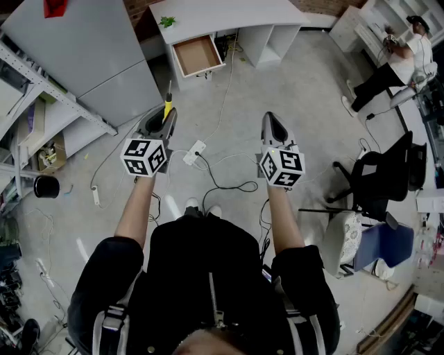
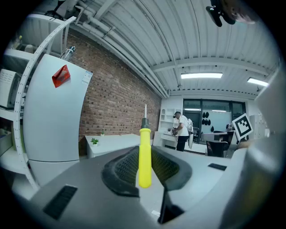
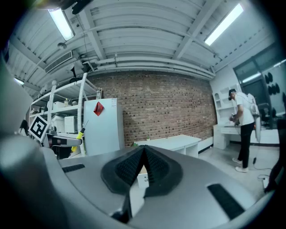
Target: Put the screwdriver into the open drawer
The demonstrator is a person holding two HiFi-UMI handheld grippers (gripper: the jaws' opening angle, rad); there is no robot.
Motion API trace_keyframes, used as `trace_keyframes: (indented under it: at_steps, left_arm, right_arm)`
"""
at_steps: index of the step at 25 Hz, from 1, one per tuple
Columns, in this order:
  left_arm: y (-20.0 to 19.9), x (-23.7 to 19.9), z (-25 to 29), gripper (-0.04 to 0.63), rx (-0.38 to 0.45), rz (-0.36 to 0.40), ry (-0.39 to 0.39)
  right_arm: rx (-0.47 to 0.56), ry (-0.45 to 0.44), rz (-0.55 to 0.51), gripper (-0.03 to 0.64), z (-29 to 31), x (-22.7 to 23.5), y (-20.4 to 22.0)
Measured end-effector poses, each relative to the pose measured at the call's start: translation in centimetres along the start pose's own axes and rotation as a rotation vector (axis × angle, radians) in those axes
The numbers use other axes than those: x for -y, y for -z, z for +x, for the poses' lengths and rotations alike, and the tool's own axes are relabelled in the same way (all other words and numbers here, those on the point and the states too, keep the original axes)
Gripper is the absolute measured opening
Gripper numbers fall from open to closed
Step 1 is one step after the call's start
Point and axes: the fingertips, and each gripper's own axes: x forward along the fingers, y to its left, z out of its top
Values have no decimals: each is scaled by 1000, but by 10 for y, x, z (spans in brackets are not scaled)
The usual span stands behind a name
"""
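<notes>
Between the jaws of the left gripper (image 1: 167,116), clamped on its yellow handle, the screwdriver (image 2: 144,156), shaft pointing away from the person toward the white desk (image 1: 229,12). Ahead, well apart from both grippers, the open drawer (image 1: 197,55), pulled out of that desk. Beside the left gripper, the right gripper (image 3: 144,152), jaws pressed together pad against pad.

Grey cabinet (image 1: 83,48), small green plant (image 1: 167,22) on white desk (image 1: 229,12), power strip (image 1: 195,152) on floor (image 1: 305,90), black office chair (image 1: 385,177)

Black zip top (image 1: 201,260); grey left tool (image 1: 166,114), right tool (image 1: 271,119).
</notes>
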Motion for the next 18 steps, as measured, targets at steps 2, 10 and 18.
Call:
trace_keyframes:
  at_steps: [2, 10, 18]
  left_arm:
    - [-1, 3, -3, 91, 4, 3, 5]
    - [-1, 7, -10, 91, 7, 7, 23]
    - [2, 26, -8, 91, 3, 10, 28]
  right_arm:
    - [18, -20, 1, 5, -3, -5, -3]
    - [42, -35, -4, 8, -15, -17, -3]
    - [26, -32, -4, 3, -31, -6, 2]
